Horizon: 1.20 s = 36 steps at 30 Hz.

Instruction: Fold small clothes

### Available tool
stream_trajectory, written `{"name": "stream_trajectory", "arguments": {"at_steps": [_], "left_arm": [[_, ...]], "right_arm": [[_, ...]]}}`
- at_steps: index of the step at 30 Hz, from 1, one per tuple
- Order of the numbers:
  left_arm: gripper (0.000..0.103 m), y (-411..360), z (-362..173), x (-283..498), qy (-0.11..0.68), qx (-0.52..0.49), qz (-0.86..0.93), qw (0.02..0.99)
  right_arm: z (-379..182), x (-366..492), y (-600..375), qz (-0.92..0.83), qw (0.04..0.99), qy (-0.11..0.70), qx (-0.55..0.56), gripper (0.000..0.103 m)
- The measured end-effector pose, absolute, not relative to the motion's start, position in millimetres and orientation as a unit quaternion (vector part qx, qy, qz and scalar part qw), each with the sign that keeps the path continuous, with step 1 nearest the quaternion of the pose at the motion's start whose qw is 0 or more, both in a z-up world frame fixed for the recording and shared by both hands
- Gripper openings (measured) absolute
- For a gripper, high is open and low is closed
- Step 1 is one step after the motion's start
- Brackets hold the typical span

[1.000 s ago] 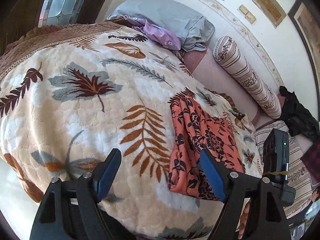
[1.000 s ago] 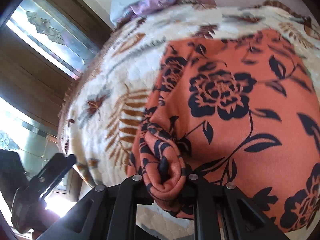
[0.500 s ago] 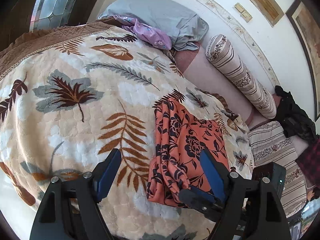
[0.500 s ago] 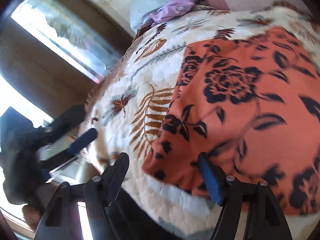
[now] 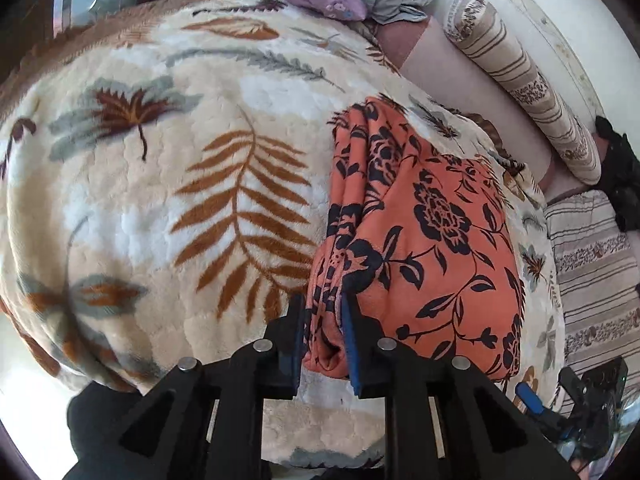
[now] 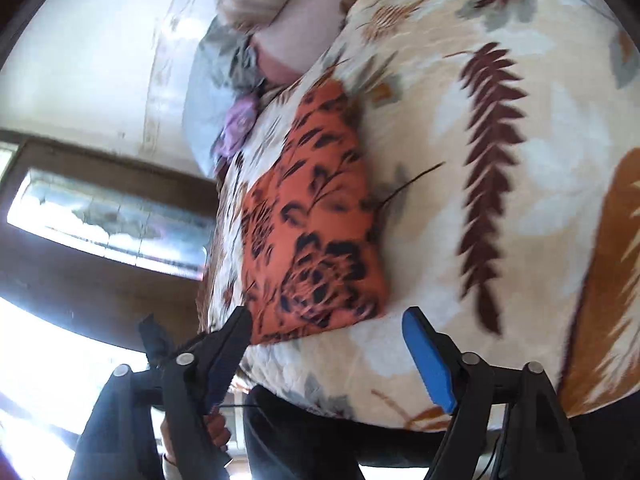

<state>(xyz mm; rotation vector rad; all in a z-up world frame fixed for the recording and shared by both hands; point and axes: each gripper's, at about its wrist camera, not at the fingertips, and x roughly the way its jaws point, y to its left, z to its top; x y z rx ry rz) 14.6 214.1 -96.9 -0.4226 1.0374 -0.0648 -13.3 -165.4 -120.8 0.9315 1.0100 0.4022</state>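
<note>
Left gripper [image 5: 322, 344] has just closed, clamped on the near edge of the folded orange floral garment [image 5: 424, 240] lying on the leaf-print blanket [image 5: 160, 200], likely to lift it; right gripper [image 6: 328, 344], jaws just spread wide, holds nothing, hanging near the bed edge.

You have a soft, matt orange cloth [image 5: 432, 240] printed with dark flowers, lying on a thick, fuzzy quilted fleece blanket [image 5: 160, 200]. Your gripper fingers [image 6: 430, 360] are matt black plastic with blue pads and shiny metal pins.
</note>
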Motion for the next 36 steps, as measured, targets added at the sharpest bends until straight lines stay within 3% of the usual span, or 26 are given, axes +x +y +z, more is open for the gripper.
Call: {"name": "stream_trajectory", "arguments": {"at_steps": [2,3,4,6,10,13,14,15,19,21,23,25,28,30,35,36], "left_arm": [[0.025,205,-79,16,0.475,-0.187,-0.035,0.859],[0.036,199,-70,19,0.463,-0.18,-0.043,0.867],[0.053,192,-61,23,0.45,-0.17,-0.051,0.875],[0.069,176,-48,33,0.43,-0.139,-0.052,0.891],[0.069,149,-52,63,0.428,-0.096,-0.058,0.897],[0.066,139,-88,84,0.481,-0.057,-0.028,0.875],[0.063,140,-108,90,0.517,-0.052,-0.017,0.854],[0.063,143,-116,88,0.518,-0.061,-0.014,0.853],[0.063,145,-115,82,0.507,-0.052,-0.018,0.86],[0.064,149,-120,81,0.505,-0.059,-0.025,0.86],[0.065,150,-122,83,0.502,-0.057,-0.024,0.862],[0.065,150,-121,83,0.501,-0.056,-0.026,0.863],[0.066,148,-120,84,0.497,-0.059,-0.03,0.865],[0.066,149,-120,84,0.495,-0.062,-0.031,0.866],[0.067,151,-121,83,0.49,-0.066,-0.034,0.868],[0.067,151,-121,82,0.49,-0.066,-0.034,0.869]], "right_arm": [[-123,-1,-178,0.18,0.746,0.465,0.442,0.084],[-125,8,-183,0.184,0.739,0.464,0.453,0.084],[-127,18,-187,0.191,0.731,0.463,0.463,0.084],[-131,42,-190,0.198,0.716,0.47,0.478,0.085],[-144,85,-181,0.215,0.688,0.486,0.495,0.086],[-161,112,-162,0.227,0.667,0.506,0.498,0.085],[-165,118,-150,0.237,0.666,0.524,0.475,0.078],[-161,120,-138,0.233,0.681,0.543,0.433,0.046],[-103,98,-118,0.197,0.782,0.511,0.298,0.035],[-110,91,-112,0.16,0.812,0.513,0.226,0.033],[-147,94,-125,0.18,0.77,0.536,0.296,0.037],[-150,92,-149,0.186,0.732,0.527,0.39,0.058],[-127,100,-167,0.211,0.733,0.487,0.425,0.082],[-118,115,-176,0.213,0.731,0.469,0.448,0.09],[-149,178,-162,0.203,0.684,0.527,0.462,0.091],[-154,186,-154,0.207,0.681,0.538,0.452,0.078]]}}
